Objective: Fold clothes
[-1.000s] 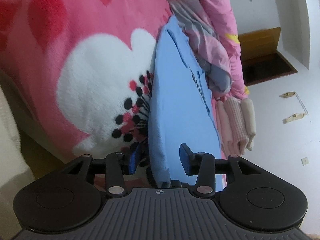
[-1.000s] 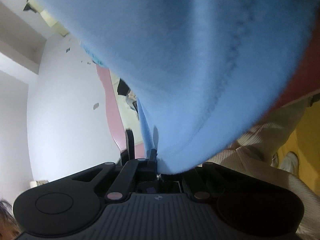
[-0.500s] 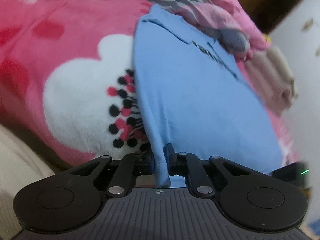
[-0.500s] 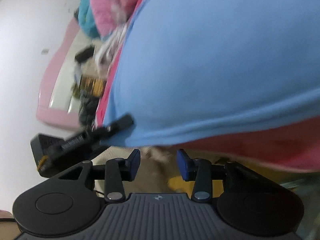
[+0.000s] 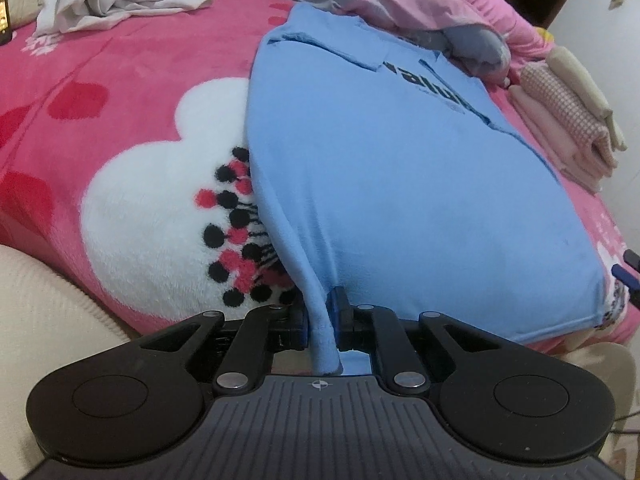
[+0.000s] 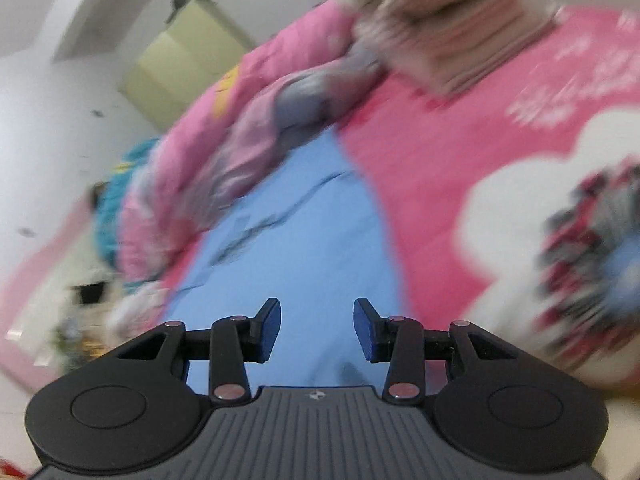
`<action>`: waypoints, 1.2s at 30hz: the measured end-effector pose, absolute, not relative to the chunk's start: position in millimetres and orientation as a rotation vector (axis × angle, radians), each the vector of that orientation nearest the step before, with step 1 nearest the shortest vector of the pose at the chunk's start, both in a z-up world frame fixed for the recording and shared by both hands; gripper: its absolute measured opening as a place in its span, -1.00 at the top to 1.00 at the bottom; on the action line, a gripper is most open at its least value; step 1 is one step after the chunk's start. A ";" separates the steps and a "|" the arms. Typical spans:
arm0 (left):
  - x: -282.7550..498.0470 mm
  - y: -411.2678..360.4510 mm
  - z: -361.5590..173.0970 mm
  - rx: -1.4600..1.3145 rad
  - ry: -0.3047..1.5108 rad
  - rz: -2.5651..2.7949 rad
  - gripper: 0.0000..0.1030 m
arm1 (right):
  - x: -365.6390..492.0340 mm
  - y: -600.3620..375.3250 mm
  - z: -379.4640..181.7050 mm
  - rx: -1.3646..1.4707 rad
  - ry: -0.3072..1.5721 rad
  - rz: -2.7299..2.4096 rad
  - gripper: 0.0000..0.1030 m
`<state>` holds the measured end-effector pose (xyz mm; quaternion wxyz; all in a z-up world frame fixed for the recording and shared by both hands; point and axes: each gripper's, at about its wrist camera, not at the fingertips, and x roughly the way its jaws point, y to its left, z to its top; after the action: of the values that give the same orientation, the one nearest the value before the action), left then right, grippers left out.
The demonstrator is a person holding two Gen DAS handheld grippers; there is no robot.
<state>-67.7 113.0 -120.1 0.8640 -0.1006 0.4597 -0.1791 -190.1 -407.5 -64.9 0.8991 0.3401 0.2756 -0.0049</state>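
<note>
Each gripper, the left gripper and the right gripper, had a ribbed dark grey body flanked by two round black discs. Black linkage arms with silver rivets carried blue-padded jaws, and a small crosshair mark sat at the body's centre.

Soft, even indoor light; right view motion-blurred, both fisheye-warped at edges.

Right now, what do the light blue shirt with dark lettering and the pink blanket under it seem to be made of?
Light blue shirt: probably thin cotton-type knit, matte; it drapes in soft folds where pinched. Pink blanket: likely plush fleece, with a fuzzy visible nap.
</note>
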 end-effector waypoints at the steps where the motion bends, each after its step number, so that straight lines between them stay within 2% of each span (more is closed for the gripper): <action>1: -67.2 111.5 -119.6 -0.205 0.966 -0.370 0.81 | -183.5 -407.4 -72.7 0.706 0.585 -0.024 0.16; 4: -66.4 107.3 -118.1 -0.187 0.973 -0.356 0.81 | -193.0 -426.1 -93.8 0.757 0.610 -0.001 0.19; 13: -64.5 103.6 -117.0 -0.152 0.989 -0.344 0.80 | -222.8 -428.8 -100.0 0.805 0.636 0.074 0.19; 21: -67.0 100.5 -117.2 -0.149 0.976 -0.328 0.80 | -220.5 -429.0 -107.9 0.814 0.671 0.087 0.43; 24: -70.4 96.2 -114.9 -0.099 0.964 -0.333 0.81 | -218.3 -423.7 -107.9 0.792 0.687 0.109 0.73; 27: -72.8 93.7 -113.0 -0.070 0.956 -0.339 0.83 | -219.9 -418.1 -104.0 0.758 0.680 0.109 0.86; 30: -75.2 98.7 -107.5 -0.088 0.947 -0.357 0.93 | -225.7 -416.8 -96.6 0.773 0.637 0.120 0.91; 36: -81.9 120.5 -77.3 -0.268 0.850 -0.443 0.93 | -227.8 -409.5 -61.7 0.754 0.527 0.157 0.92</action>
<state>-81.9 120.5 -77.3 0.8786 -0.1286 0.4078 -0.2126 -227.8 -409.5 -61.7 0.8931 0.3634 0.2541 0.0758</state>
